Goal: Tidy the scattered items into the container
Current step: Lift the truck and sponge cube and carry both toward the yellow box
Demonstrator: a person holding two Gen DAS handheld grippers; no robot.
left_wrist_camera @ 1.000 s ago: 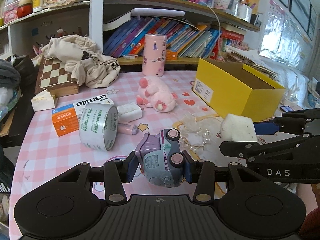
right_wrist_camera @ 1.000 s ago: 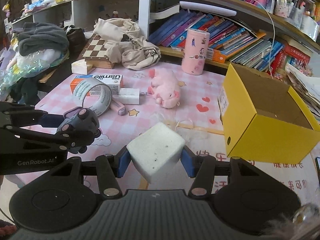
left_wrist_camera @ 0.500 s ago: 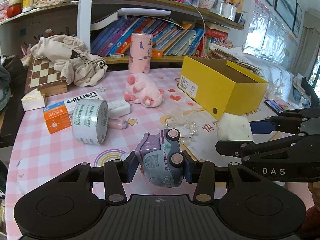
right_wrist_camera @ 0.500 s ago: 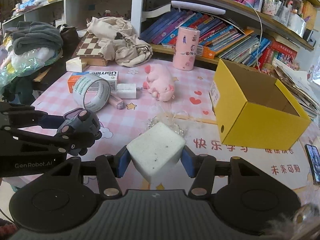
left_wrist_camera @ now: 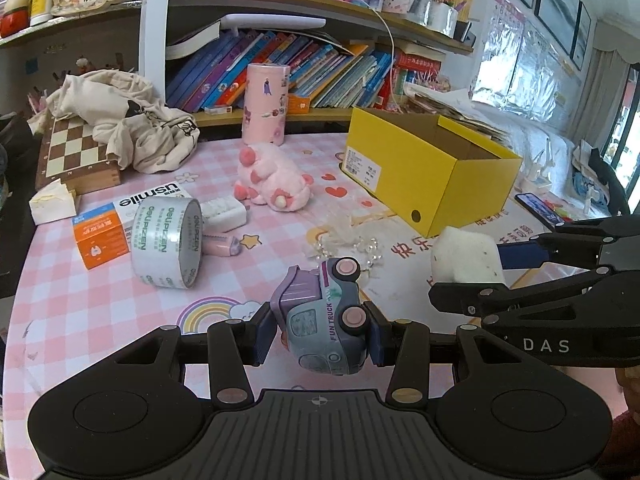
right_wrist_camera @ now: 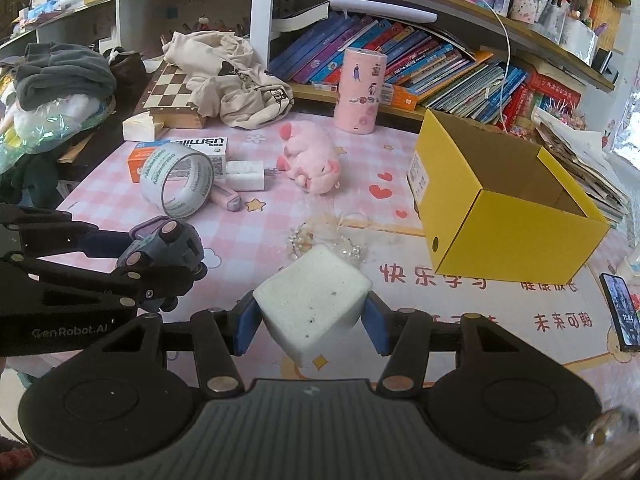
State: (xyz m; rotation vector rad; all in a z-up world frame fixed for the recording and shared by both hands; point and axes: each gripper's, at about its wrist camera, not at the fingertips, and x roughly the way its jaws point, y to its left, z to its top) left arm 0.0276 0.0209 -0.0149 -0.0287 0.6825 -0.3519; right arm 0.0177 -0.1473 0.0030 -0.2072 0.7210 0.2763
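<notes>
A cluttered counter (left_wrist_camera: 80, 320) with a pink checked cloth sits below shelves of books. At the far left lies a chessboard (left_wrist_camera: 72, 152) with a beige cloth (left_wrist_camera: 132, 136) heaped on it. Nearer, an orange and white box (left_wrist_camera: 108, 224) lies just behind a roll of clear tape (left_wrist_camera: 168, 244) standing on edge, with a white charger (right_wrist_camera: 246, 174) beside it. The left tongs (left_wrist_camera: 320, 334) are clamped on a small purple and grey toy truck (left_wrist_camera: 324, 320), lifted above the counter. Behind it rest a pink plush animal (left_wrist_camera: 272, 184) and an upright pink tube (left_wrist_camera: 266, 104). A clear beaded ornament (left_wrist_camera: 344, 240) lies mid-counter. The right tongs (right_wrist_camera: 310, 320) grip a white foam block (right_wrist_camera: 314, 304), also held off the counter. At the right stands an open yellow cardboard box (right_wrist_camera: 508, 220), well apart from both held things; nothing shows in the part of its inside that can be seen. A phone (right_wrist_camera: 622, 312) lies at the far right edge.
</notes>
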